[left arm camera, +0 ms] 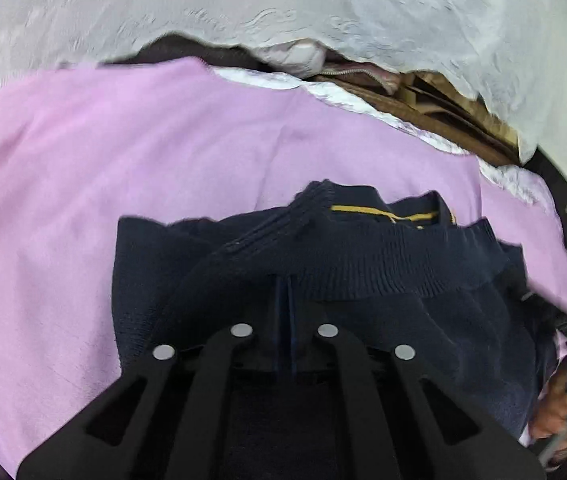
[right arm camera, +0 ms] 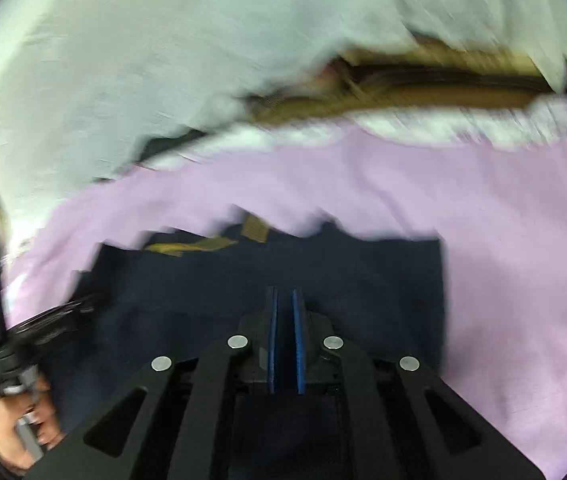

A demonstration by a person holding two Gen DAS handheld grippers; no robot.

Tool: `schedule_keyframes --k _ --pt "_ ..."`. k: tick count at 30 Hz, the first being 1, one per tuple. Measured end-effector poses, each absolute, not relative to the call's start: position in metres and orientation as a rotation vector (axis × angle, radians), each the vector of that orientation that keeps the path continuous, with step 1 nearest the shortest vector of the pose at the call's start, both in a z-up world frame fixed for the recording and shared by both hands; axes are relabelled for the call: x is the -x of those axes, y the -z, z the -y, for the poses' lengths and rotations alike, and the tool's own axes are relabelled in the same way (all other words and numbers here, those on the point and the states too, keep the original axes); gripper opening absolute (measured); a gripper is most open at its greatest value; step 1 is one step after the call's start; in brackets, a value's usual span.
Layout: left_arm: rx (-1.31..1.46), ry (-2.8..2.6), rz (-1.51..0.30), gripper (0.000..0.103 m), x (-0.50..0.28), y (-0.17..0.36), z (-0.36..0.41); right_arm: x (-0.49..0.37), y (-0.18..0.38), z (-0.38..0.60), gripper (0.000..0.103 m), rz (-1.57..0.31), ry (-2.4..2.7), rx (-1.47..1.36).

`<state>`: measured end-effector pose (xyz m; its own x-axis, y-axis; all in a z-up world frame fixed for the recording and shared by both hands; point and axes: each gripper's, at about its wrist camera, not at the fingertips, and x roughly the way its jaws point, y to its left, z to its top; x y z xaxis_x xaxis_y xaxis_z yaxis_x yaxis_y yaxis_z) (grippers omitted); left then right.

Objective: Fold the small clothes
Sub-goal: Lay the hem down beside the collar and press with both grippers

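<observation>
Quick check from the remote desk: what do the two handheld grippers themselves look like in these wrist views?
Both the left gripper and right gripper have matte black linkage arms with silver round pins and triangular cutouts. Fingers carry blue pads. Bare hand visible, no sleeve.

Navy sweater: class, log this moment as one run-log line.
navy sweater bunched on pink sheet | left gripper shut on sweater | right gripper narrowly open above sweater | fold unfinished

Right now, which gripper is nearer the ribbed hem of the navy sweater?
Left. The left gripper is shut on the navy sweater just below its ribbed hem. The right gripper hangs over plain navy fabric; no hem shows there.
</observation>
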<state>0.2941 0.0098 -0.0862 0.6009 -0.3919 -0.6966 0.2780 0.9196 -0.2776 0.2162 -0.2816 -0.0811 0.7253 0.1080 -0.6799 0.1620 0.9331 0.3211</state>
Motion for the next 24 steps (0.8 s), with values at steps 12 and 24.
schedule_keyframes --k 12,24 --pt "0.246 0.498 -0.736 0.004 -0.285 0.059 -0.017 -0.195 0.055 0.279 0.006 -0.610 -0.039 -0.454" --pt "0.340 0.443 -0.837 0.001 -0.308 0.084 -0.029 -0.210 0.076 0.299 0.011 -0.643 0.009 -0.543"
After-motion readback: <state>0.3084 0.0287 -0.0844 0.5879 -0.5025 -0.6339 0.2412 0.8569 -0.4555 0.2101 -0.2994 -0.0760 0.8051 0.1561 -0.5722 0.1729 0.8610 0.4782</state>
